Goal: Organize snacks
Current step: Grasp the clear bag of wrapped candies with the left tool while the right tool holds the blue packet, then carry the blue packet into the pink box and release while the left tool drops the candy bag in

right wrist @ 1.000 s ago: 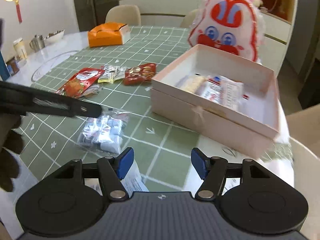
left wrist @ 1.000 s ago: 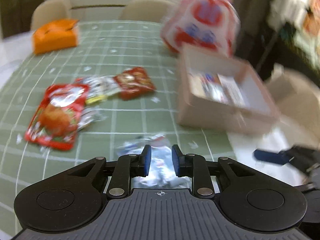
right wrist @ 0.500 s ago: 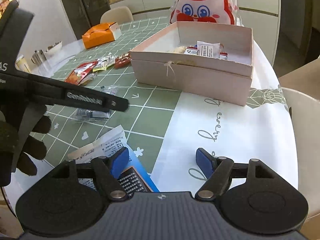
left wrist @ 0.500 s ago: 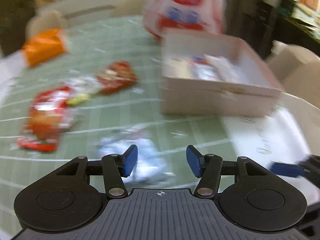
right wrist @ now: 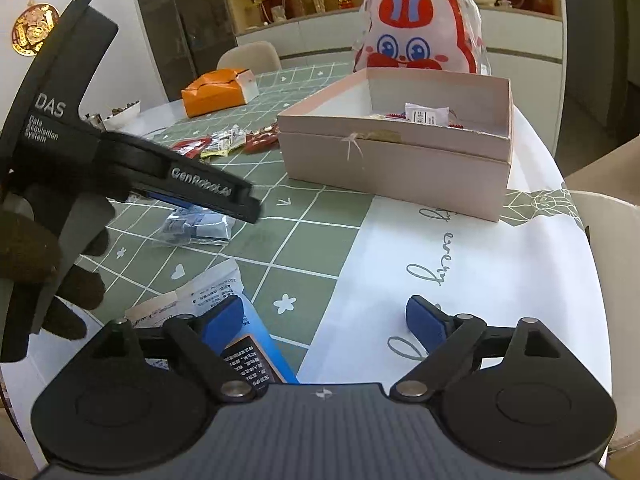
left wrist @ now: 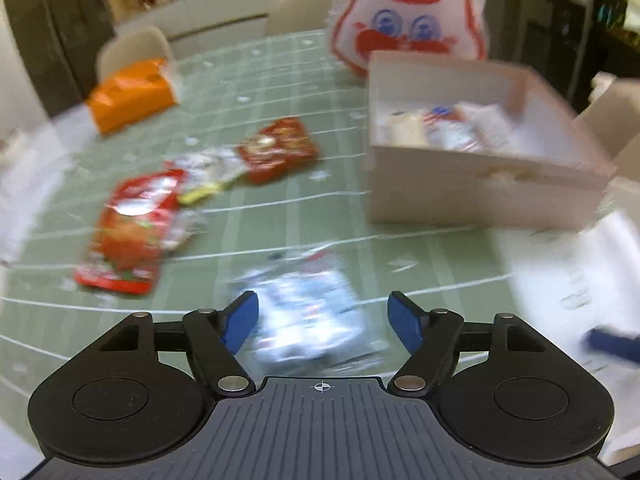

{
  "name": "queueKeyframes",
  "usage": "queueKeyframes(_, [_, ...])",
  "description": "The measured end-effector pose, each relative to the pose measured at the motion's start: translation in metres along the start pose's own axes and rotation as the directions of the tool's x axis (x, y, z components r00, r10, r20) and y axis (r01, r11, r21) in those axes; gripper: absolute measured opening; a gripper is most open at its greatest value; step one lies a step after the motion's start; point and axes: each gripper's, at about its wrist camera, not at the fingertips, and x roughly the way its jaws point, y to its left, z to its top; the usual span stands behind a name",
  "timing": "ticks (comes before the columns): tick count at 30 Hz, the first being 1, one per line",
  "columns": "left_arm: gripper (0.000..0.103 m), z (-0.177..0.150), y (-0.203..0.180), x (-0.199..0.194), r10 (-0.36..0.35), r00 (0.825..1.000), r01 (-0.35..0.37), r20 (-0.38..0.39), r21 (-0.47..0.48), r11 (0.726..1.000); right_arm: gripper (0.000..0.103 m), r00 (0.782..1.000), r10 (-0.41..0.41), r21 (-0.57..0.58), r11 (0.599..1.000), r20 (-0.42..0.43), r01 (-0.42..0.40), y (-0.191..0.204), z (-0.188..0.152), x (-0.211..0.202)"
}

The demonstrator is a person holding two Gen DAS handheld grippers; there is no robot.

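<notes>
A clear packet of blue-and-white sweets (left wrist: 308, 316) lies on the green checked cloth just ahead of my open, empty left gripper (left wrist: 323, 322); it also shows in the right wrist view (right wrist: 196, 228). A pink open box (left wrist: 472, 196) holds several snack packets (left wrist: 444, 128); it also shows in the right wrist view (right wrist: 400, 156). Red packets (left wrist: 128, 232) and a smaller red one (left wrist: 276, 148) lie to the left. My right gripper (right wrist: 324, 324) is open and empty above the white cloth edge, beside a blue-and-white packet (right wrist: 224, 320).
An orange box (right wrist: 216, 92) stands at the far side. A rabbit-face bag (right wrist: 420, 32) stands behind the pink box. The left gripper's body (right wrist: 120, 160) and gloved hand cross the right wrist view. Chairs surround the round table.
My left gripper has opened from nearly shut to wide and pulled back slightly above the sweet packet. My right gripper has drawn back to the table's near edge.
</notes>
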Motion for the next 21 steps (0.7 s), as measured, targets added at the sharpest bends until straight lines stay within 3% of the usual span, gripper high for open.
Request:
queueKeyframes(2, [0.079,-0.002,0.007,0.003,-0.006,0.999,0.005,-0.032,-0.033,0.999,0.09,1.0,-0.001,-0.002,1.0,0.014,0.001,0.0,-0.002,-0.001])
queueKeyframes(5, [0.08,0.001,0.017,0.012,-0.075,0.993,0.064,-0.089,-0.114,0.991,0.094,1.0,-0.001,-0.011,1.0,0.025,0.001,0.003,-0.005,0.001])
queueKeyframes(7, [0.082,0.004,0.025,0.017,-0.101,0.991,0.086,-0.082,-0.17,0.982,0.097,0.999,-0.01,-0.031,0.999,0.033,0.011,0.008,-0.007,0.002])
queueKeyframes(12, [0.079,0.005,0.035,0.021,-0.11,0.992,0.099,-0.066,-0.161,0.982,0.099,1.0,-0.002,-0.013,1.0,0.018,0.003,0.007,-0.005,0.001])
queueKeyframes(14, [0.071,0.001,0.037,0.018,-0.125,0.99,0.116,-0.059,-0.135,0.984,0.1,1.0,0.015,-0.026,1.0,0.003,-0.015,0.005,-0.004,0.001])
queueKeyframes(17, [0.068,-0.01,0.043,0.004,-0.171,0.983,0.162,-0.062,-0.127,0.979,0.1,0.993,0.104,-0.095,0.989,-0.06,-0.109,0.0,0.002,0.001])
queueKeyframes(18, [0.066,-0.014,0.046,-0.001,-0.189,0.98,0.18,-0.064,-0.124,0.976,0.095,0.987,0.133,-0.09,0.986,-0.086,-0.14,-0.002,0.007,-0.001])
queueKeyframes(21, [0.065,-0.031,0.057,-0.018,-0.238,0.968,0.229,-0.076,-0.117,0.966,0.091,0.971,0.22,-0.08,0.971,-0.091,-0.227,-0.003,0.015,-0.017])
